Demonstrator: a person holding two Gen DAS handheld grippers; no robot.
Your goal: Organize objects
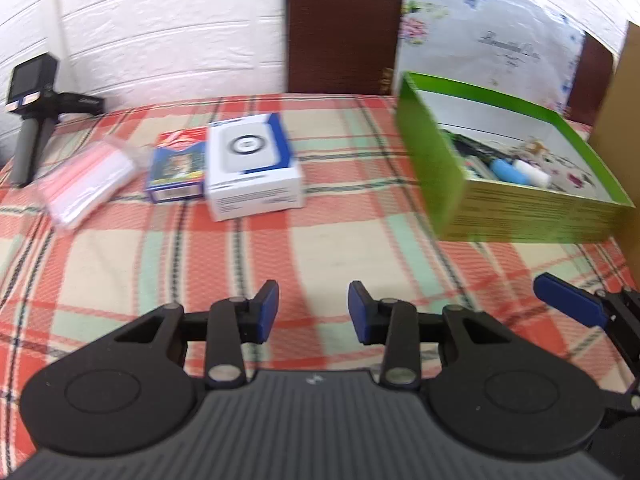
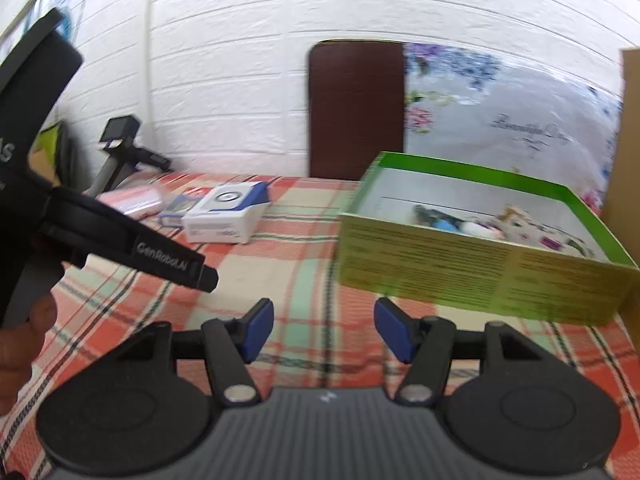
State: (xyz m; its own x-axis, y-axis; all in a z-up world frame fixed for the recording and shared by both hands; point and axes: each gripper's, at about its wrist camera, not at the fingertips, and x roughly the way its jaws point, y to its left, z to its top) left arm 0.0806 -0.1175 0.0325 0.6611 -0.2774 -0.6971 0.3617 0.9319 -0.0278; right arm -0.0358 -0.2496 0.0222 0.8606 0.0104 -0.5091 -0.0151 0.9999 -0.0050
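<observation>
A white and blue box (image 1: 252, 168) (image 2: 224, 220) lies on the plaid cloth, far ahead. Left of it are a small blue box (image 1: 178, 168) (image 2: 184, 202) and a pink plastic packet (image 1: 84, 184) (image 2: 132, 200). At the right stands an open green box (image 1: 432, 160) (image 2: 480, 276) holding a blue and a white cylinder (image 1: 520, 172) among other small items. My left gripper (image 1: 314, 312) hovers open over bare cloth with nothing between its pads. My right gripper (image 2: 326, 332) is open and empty too, just short of the green box's near wall.
A black camera on a handle (image 1: 32, 92) (image 2: 120, 136) stands at the far left by the white wall. A brown headboard (image 1: 344, 24) and a floral pillow (image 1: 492, 40) close the back. Brown cardboard (image 1: 628, 120) borders the right. A hand (image 2: 24, 332) holds the left tool.
</observation>
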